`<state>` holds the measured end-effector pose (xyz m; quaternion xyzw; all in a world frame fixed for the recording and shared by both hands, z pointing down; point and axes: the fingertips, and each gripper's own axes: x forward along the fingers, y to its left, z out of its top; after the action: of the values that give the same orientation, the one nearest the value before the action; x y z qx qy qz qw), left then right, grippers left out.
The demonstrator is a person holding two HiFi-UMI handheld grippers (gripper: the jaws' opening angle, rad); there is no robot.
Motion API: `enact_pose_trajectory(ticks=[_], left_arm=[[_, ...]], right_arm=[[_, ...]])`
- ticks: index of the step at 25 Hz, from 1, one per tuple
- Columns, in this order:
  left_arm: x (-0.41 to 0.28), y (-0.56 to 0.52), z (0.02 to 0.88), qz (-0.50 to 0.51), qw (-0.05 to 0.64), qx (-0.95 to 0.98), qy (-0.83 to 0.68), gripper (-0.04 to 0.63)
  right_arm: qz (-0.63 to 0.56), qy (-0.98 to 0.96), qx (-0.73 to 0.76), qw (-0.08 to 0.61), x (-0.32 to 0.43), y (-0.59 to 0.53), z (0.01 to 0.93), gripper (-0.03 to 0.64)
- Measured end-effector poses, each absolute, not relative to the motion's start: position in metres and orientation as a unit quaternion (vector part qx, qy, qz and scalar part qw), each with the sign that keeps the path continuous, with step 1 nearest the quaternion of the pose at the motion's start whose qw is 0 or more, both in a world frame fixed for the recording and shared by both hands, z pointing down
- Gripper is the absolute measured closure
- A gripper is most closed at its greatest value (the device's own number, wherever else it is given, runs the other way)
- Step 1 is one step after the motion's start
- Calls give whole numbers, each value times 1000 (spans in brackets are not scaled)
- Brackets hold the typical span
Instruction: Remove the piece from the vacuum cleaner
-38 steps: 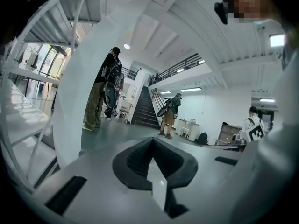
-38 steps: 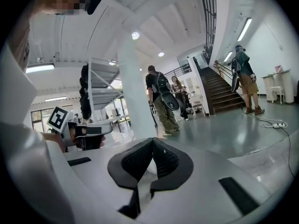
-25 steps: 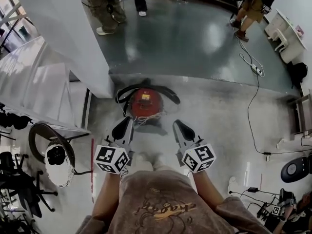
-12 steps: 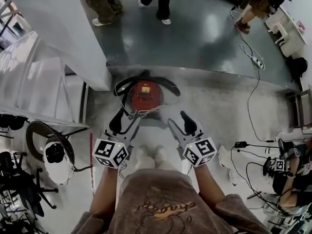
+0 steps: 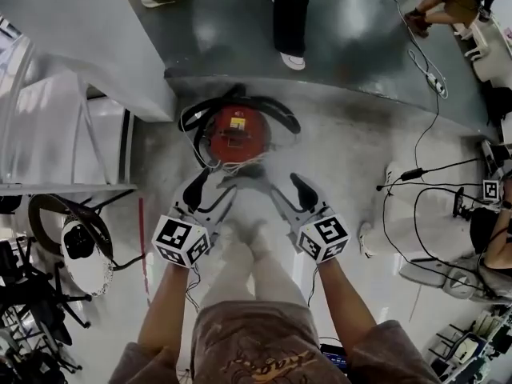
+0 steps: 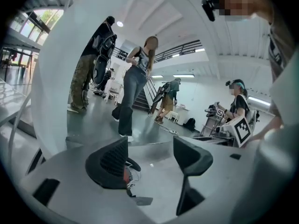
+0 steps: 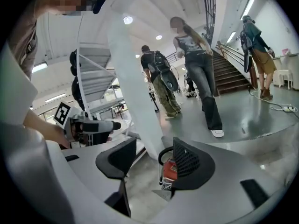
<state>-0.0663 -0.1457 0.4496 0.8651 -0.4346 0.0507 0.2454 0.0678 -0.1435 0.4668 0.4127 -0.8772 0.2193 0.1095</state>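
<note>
A round red vacuum cleaner (image 5: 238, 130) with a black hose looped around it stands on the grey floor just ahead of my feet. My left gripper (image 5: 210, 192) hangs low in front of its near left side. My right gripper (image 5: 290, 190) mirrors it on the near right. Both grippers have just been opening; their jaws stand wide apart with nothing between them. In the left gripper view the gripper (image 6: 152, 160) shows bare floor in its gap, and a bit of the red vacuum (image 6: 127, 174) peeks past the left jaw. In the right gripper view the gripper (image 7: 154, 160) has the vacuum (image 7: 168, 169) behind its right jaw.
A large white pillar (image 5: 88, 38) and a staircase (image 5: 48, 134) rise on the left. A person in dark trousers (image 5: 288, 14) walks on the darker floor beyond the vacuum. Cables (image 5: 424, 166) trail on the right. A white round device (image 5: 76, 242) sits at the left.
Both grippers went from shut to wide open and sank toward the floor, nearer the vacuum. The person in dark trousers walked rightward behind it.
</note>
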Motion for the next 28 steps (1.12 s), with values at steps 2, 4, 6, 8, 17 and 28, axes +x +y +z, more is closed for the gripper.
enact_pose_trajectory(ticks=[2, 4, 6, 8, 17, 28], left_arm=[[-65, -150, 472, 56, 250, 864, -434, 314], [-62, -154, 494, 62, 252, 863, -433, 314], [-59, -159, 516, 66, 255, 863, -430, 314], [-55, -162, 540, 71, 264, 863, -425, 314], [-40, -155, 650, 128, 277, 869, -390, 314], [-10, -144, 813, 284, 266, 873, -293, 314]], right_arm=[[229, -876, 410, 116, 67, -147, 490, 400], [233, -875, 407, 120, 66, -151, 512, 400], [236, -874, 406, 124, 67, -154, 532, 400], [241, -872, 406, 126, 67, -158, 552, 400], [248, -870, 388, 174, 67, -158, 653, 400], [216, -874, 287, 327, 58, -150, 809, 400]])
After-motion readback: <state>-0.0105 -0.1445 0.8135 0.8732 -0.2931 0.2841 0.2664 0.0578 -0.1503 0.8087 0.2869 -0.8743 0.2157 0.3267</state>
